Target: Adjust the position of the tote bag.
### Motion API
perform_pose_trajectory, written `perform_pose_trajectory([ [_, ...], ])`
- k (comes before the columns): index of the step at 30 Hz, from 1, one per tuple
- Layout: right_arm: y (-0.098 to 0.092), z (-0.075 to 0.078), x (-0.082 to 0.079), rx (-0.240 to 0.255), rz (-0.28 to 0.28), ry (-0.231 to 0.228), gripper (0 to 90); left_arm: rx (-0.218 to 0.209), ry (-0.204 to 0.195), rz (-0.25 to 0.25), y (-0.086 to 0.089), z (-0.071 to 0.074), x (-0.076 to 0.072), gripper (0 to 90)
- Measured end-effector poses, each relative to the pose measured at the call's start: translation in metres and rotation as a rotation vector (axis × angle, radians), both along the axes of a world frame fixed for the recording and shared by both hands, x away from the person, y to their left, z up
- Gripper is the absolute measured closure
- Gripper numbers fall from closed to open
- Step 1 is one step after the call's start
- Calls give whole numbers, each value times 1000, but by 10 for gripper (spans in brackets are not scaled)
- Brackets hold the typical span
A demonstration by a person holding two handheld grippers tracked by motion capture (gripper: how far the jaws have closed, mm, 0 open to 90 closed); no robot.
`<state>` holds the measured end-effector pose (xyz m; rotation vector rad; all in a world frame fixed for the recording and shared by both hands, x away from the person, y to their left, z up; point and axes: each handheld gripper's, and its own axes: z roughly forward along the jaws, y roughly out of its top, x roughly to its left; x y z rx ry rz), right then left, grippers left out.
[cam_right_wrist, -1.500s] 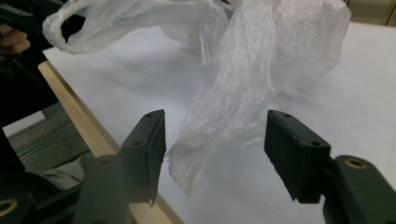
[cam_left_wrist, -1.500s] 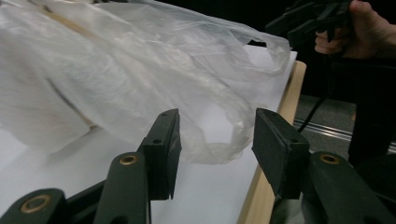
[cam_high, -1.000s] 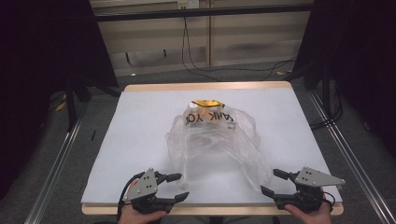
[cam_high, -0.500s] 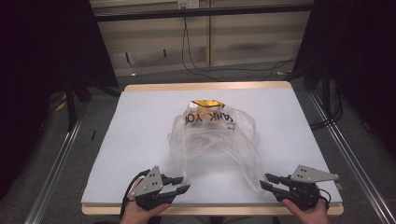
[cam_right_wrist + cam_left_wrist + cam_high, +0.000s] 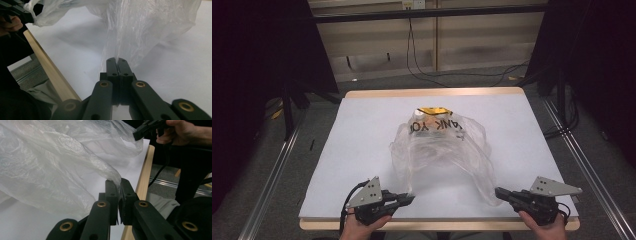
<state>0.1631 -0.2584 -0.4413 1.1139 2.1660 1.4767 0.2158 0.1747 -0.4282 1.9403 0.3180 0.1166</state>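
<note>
Closed both tools since a second ago: left tool [image 5: 408,199] and right tool [image 5: 501,192] each clamped on one plastic bag [image 5: 442,150] mid-bench [image 5: 362,125]. Pinched film seen close in gripper views; printed lettering seen from high view.

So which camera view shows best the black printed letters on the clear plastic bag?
The high view: the black printed letters sit readable near the far end of the clear plastic bag. The left gripper view and right gripper view show bare film.
</note>
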Motion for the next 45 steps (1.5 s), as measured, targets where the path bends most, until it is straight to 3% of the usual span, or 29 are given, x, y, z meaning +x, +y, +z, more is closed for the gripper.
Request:
perform_pose_trajectory([
  [10, 1, 10, -2, 33, -2, -43, 900, -41, 6, -11, 2, 6, 1, 880],
  [12, -3, 13, -3, 54, -12, -57, 900, -79, 39, -19, 3, 9, 3, 881],
  [14, -4, 15, -3, 72, -11, -61, 900, -77, 32, -9, 3, 11, 3, 881],
  [15, -6, 18, -2, 94, -9, -73, 900, -99, 36, -14, 2, 14, 5, 882],
  [20, -5, 25, 2, 112, -5, -92, 900, -115, 26, -1, 4, 20, 10, 883],
  [28, -5, 48, 21, 138, 8, -155, 900, -117, -23, 46, 5, 38, 21, 884],
  [29, -5, 51, 24, 141, 12, -167, 900, -147, -28, 48, 7, 44, 24, 884],
  [31, -6, 58, 27, 142, 12, -184, 900, -163, -34, 56, 9, 50, 26, 884],
  [37, -4, 76, 40, 156, 27, -234, 900, -172, -87, 62, 4, 68, 39, 884],
  [39, -3, 81, 45, 175, 33, -246, 900, -193, -90, 60, 3, 72, 42, 884],
  [42, -1, 86, 49, 171, 41, -261, 900, -183, -104, 63, 2, 75, 44, 884],
  [45, 1, 96, 56, 190, 55, -283, 900, -212, -92, 71, 3, 80, 53, 883],
])
